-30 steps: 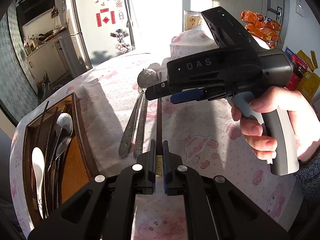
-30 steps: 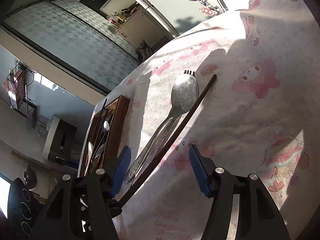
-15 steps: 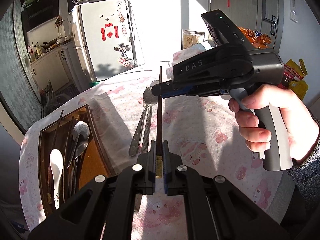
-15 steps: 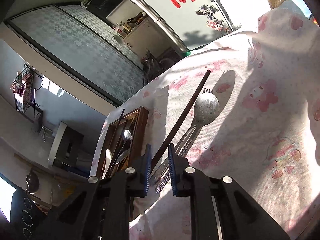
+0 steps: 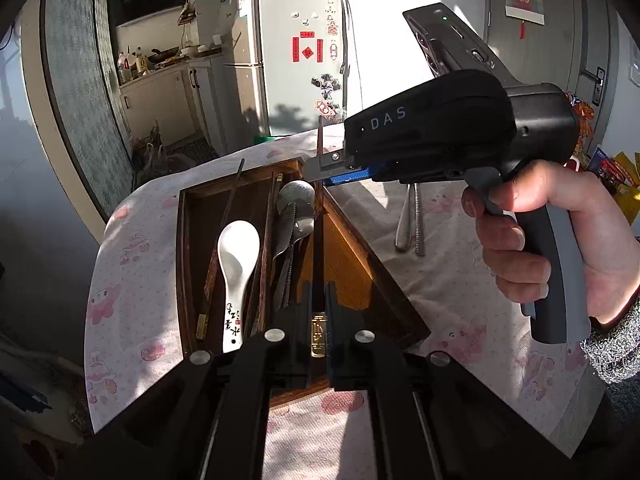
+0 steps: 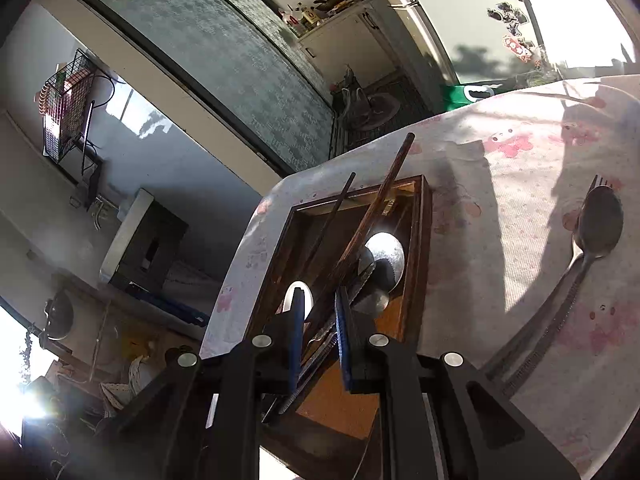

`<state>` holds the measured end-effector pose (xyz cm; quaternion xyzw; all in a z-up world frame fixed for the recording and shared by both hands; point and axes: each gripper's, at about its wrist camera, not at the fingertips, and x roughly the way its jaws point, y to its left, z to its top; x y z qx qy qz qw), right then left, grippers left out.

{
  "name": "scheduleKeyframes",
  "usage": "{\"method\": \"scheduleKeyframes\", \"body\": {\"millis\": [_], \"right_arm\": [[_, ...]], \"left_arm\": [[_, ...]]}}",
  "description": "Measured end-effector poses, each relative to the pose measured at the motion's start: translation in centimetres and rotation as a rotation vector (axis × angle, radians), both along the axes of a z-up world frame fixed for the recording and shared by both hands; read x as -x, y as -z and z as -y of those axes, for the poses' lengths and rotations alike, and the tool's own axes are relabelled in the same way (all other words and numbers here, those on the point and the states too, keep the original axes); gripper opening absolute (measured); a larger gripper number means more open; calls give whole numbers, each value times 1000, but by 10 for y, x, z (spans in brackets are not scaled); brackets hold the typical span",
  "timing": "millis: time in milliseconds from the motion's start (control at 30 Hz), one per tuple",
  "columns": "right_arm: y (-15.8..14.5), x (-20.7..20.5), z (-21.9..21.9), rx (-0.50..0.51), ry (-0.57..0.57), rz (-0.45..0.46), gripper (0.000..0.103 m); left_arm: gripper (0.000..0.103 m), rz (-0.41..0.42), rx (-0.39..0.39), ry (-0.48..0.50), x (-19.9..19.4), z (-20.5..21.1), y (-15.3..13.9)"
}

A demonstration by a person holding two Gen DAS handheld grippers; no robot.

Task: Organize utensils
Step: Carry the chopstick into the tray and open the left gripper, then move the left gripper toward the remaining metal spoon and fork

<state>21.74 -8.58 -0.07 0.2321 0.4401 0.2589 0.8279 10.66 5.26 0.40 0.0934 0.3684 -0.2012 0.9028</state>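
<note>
While the chopstick hangs over the wooden tray at the centre of the left-wrist view, you carry it at both ends: your left gripper is clamped on its gold-banded butt at lower centre, and your right gripper has its blue pads set narrow about the shaft further along. Whether those pads actually press the wood I cannot tell. In the right-wrist view the chopstick runs up and right from the pads, its tip past the tray's far wall.

Keep it level and parallel to the tray's long sides, then lower both ends together, so the tip does not catch that far wall. Aim for the slot left of centre where the other chopsticks lie, beside the white ceramic spoon, not onto the metal spoons piled right of it. I would free the right gripper first, then the left, once the wood rests.

A metal spoon and fork remain on the pink-printed tablecloth at the right, well apart from the tray.
</note>
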Motion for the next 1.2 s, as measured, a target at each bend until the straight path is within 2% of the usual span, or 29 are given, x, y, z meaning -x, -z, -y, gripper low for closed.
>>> {"method": "scheduleKeyframes", "body": {"millis": [267, 300, 367, 400, 467, 500, 533, 633, 767, 933, 1100, 1200], "right_arm": [[19, -24, -31, 32, -26, -37, 15], [17, -22, -30, 33, -29, -29, 18], [11, -15, -21, 26, -27, -9, 36], [7, -10, -16, 24, -31, 6, 39], [-5, 1, 0, 30, -36, 42, 45], [-11, 8, 11, 33, -28, 60, 46], [-17, 13, 22, 37, -19, 76, 51], [-31, 29, 63, 62, 36, 121, 56], [-32, 42, 117, 73, 115, 124, 57], [-12, 46, 172, 60, 197, 81, 57], [7, 23, 199, 88, 243, 54, 57], [24, 1, 202, 127, 228, 27, 48]], "left_arm": [[7, -68, 3, -60, -29, -28, 32], [7, -73, -1, -60, -31, -29, 35], [7, -71, -9, -62, -32, -30, 38], [7, -68, -21, -61, -32, -29, 38], [14, -51, -60, -75, -31, -28, 37], [38, -31, -81, -97, -30, -28, 34], [54, -6, -85, -106, -27, -28, 29], [60, 22, -52, -96, -22, -21, 14], [65, 39, -34, -17, -14, 17, 3], [66, 4, -64, 97, -17, 83, 14], [66, -42, -42, 157, -32, 130, 26], [66, -72, -25, 174, -41, 147, 32]]}}
